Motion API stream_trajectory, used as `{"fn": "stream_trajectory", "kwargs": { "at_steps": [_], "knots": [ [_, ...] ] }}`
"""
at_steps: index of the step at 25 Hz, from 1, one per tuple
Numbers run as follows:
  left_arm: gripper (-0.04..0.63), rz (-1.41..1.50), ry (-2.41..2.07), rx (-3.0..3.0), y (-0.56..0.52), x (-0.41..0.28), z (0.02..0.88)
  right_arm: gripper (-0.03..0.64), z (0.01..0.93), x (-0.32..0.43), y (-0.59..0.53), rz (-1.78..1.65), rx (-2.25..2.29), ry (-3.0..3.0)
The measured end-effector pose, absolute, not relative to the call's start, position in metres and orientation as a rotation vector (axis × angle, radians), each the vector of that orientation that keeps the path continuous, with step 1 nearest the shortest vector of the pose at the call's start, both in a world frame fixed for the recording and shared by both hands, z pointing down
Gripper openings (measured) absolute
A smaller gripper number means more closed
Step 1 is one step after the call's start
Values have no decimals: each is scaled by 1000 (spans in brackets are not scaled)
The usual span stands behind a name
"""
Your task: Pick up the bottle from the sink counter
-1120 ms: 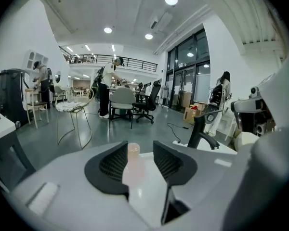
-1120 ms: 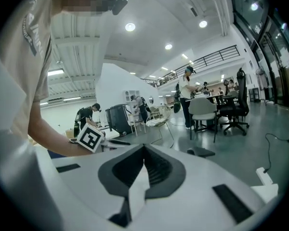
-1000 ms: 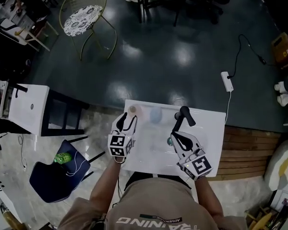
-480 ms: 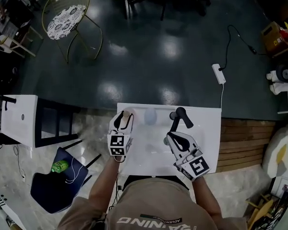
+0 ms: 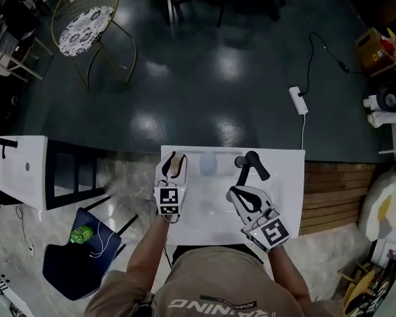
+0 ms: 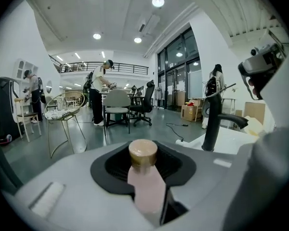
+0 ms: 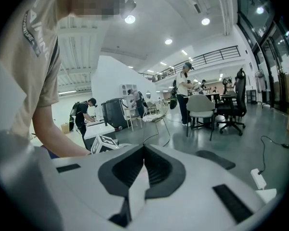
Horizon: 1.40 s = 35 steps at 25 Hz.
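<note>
Now the left gripper (image 5: 175, 164) is closing its jaws around the upright pink bottle (image 6: 145, 182), which is standing between them at the sink counter's (image 5: 280, 203) far left corner. The right gripper (image 5: 237, 193), jaws together and empty, is hovering farther away.

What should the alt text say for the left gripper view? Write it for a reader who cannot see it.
A pale pink bottle with a tan cap sits between the left gripper's closing jaws, a dark gap showing on its right. A black faucet rises from the white sink counter at right; chairs and people stand farther back.
</note>
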<state>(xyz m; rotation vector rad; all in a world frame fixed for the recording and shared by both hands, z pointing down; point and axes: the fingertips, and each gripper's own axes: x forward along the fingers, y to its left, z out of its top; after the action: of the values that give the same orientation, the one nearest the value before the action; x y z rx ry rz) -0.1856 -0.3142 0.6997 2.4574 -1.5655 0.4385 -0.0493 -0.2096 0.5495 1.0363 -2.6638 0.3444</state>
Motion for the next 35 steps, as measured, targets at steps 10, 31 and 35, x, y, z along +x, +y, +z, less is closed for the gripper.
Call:
{"fn": "stream_trajectory", "kwargs": {
  "at_steps": [10, 31, 35],
  "knots": [
    [129, 393, -1580, 2424, -311, -188, 703, 11, 557, -51, -212, 345, 1006, -2651],
    [127, 398, -1510, 2553, -276, -181, 611, 11, 544, -20, -201, 324, 1078, -2683],
    [127, 341, -1497, 2579, -268, -175, 576, 11, 536, -13, -199, 295, 1110, -2698]
  ]
}}
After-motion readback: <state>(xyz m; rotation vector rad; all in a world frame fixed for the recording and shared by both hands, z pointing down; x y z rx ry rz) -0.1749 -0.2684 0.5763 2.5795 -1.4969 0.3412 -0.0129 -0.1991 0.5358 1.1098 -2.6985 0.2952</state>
